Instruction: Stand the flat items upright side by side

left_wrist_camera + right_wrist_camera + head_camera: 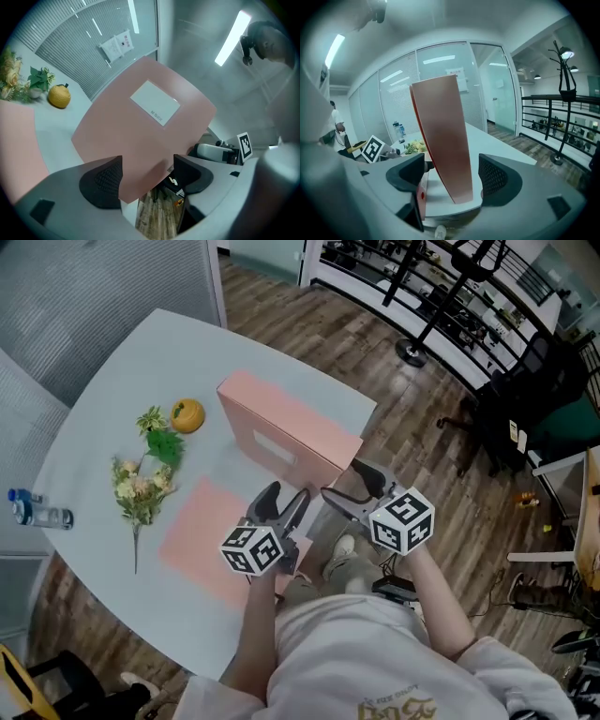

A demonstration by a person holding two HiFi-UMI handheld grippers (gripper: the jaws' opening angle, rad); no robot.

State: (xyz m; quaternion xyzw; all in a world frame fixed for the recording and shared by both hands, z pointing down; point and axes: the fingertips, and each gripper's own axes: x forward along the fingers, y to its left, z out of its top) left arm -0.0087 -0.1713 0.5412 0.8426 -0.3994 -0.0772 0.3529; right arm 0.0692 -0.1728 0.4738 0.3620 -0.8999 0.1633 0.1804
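**Pink flat cardboard box [286, 432] upright, ungripped**

Nearest, the left gripper [145, 176] and right gripper [452, 180] both have their jaws apart, pressing on nothing. By the left one, a second pink flat piece [202, 526] lies on the round pale table [122, 381]. Beyond, the upright box balances near the rim; a brushing jaw could topple it off.

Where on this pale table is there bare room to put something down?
Bare: the far-left stretch of the pale table, beyond the orange fruit and flower sprig; also between sprig and clear water bottle. Crowded: the near right edge, with the upright pink box, flat pink sheet, left gripper and right gripper.
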